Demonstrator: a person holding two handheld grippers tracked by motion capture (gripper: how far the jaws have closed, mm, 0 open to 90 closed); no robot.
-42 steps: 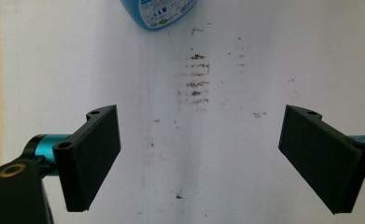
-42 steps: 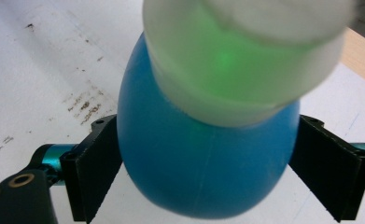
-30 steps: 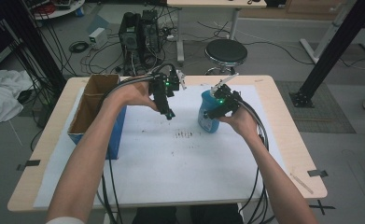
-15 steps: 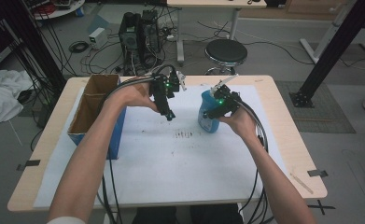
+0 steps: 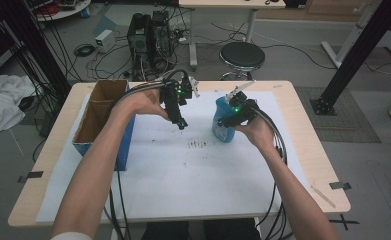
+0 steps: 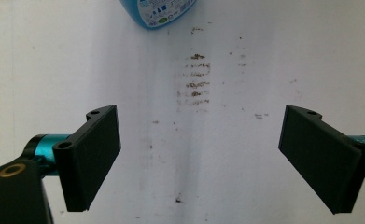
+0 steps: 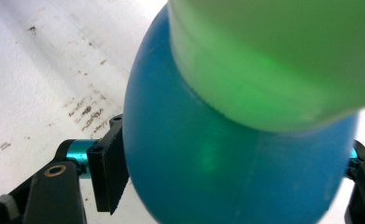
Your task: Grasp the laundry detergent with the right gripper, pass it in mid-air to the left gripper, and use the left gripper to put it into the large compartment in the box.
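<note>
The right gripper [image 5: 229, 119], its jaws just closing, apparently grips the blue bottle [image 5: 220, 125]; the left gripper [image 5: 182, 124] hovers open above the stained paper [image 5: 183, 170].

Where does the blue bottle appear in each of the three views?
High view: blue bottle right of centre, at the right gripper.
Left gripper view: its bottom at the top edge.
Right gripper view: centre, between the jaws.
Shared landmark: dark smudges on the white sheet.

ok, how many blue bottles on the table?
1: a rounded blue plastic bottle with a pale cap, right of centre on the white table cover, between the right gripper's pads.
</note>
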